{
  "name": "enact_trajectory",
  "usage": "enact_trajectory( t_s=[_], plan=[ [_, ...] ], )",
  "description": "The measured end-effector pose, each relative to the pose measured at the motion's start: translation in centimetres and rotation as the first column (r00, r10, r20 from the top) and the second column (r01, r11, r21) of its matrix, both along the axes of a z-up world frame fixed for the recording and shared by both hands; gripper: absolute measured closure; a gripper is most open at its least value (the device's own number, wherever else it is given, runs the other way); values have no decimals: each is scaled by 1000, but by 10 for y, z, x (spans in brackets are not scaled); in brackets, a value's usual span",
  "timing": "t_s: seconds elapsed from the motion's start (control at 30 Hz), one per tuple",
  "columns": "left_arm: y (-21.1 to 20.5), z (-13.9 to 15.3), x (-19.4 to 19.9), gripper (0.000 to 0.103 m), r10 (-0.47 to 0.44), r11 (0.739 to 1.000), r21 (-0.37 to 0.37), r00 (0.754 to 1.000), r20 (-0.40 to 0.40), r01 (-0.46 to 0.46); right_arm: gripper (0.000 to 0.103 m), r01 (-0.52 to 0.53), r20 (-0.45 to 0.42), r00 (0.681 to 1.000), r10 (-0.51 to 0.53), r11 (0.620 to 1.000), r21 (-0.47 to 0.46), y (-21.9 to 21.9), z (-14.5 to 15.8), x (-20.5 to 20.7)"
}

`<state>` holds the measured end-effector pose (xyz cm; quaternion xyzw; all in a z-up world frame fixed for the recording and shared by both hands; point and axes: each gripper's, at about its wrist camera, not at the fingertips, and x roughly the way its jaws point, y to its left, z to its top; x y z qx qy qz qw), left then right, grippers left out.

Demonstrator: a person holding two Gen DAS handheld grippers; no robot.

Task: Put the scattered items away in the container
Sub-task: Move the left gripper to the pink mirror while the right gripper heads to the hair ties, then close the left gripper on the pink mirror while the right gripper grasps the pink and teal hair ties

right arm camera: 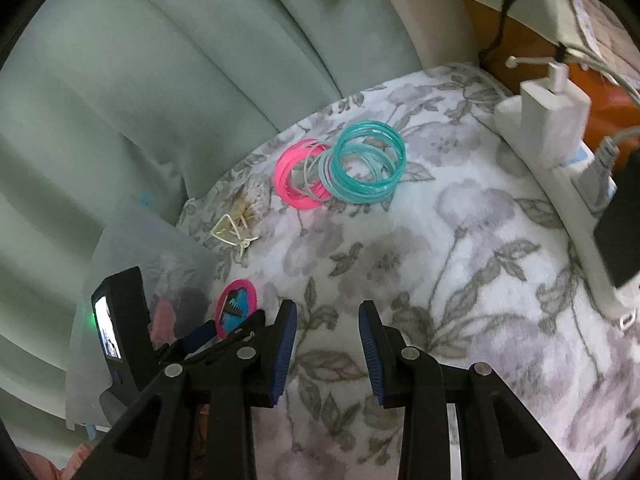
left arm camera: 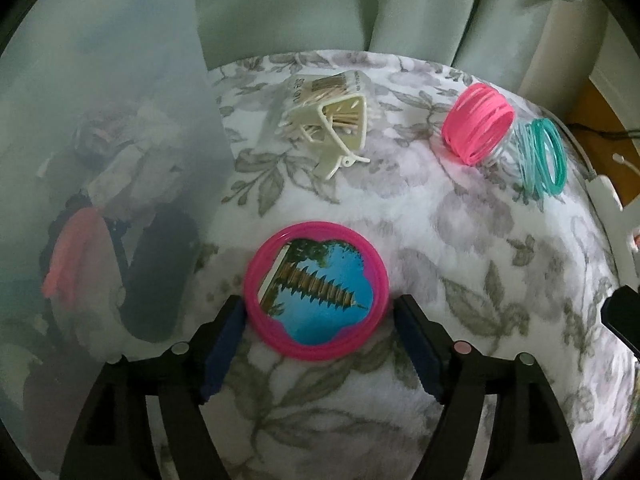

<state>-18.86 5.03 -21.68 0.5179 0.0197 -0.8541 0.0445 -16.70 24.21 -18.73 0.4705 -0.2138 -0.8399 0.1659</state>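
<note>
Straddling the pink round mirror (left arm camera: pixel 316 290) on the flowered blanket (left arm camera: pixel 460 240), the left tool (left arm camera: pixel 320 320) stands wide, pads apart from its rim, beside the frosted container (left arm camera: pixel 120 200). The right tool (right arm camera: pixel 328 344) hangs part-open, empty.

Left gripper (left arm camera: pixel 318 322): two black plastic fingers (left arm camera: pixel 430 344) showing triangular cut-outs, carrying ribbed dark-blue rubber pads, with round silver rivets sitting at their joints.

Right gripper (right arm camera: pixel 328 344): matching black fingers (right arm camera: pixel 276 354), blue ridged pads, silver rivets. At nine o'clock, the left unit's black camera block (right arm camera: pixel 120 320) is showing a lit screen and glowing green.
</note>
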Motion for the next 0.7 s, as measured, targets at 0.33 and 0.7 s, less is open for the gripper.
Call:
enact_trajectory(
  t_s=[0.33, 0.7],
  plan=[
    [1, -1, -20, 23, 17, 1000, 2, 1000, -22, -17, 68, -28, -100, 994, 45, 987, 158, -15, 13, -50],
    [4, -4, -33, 29, -5, 1000, -1, 996, -86, 5, 68, -114, -59, 992, 115, 993, 27, -24, -11, -109]
  ],
)
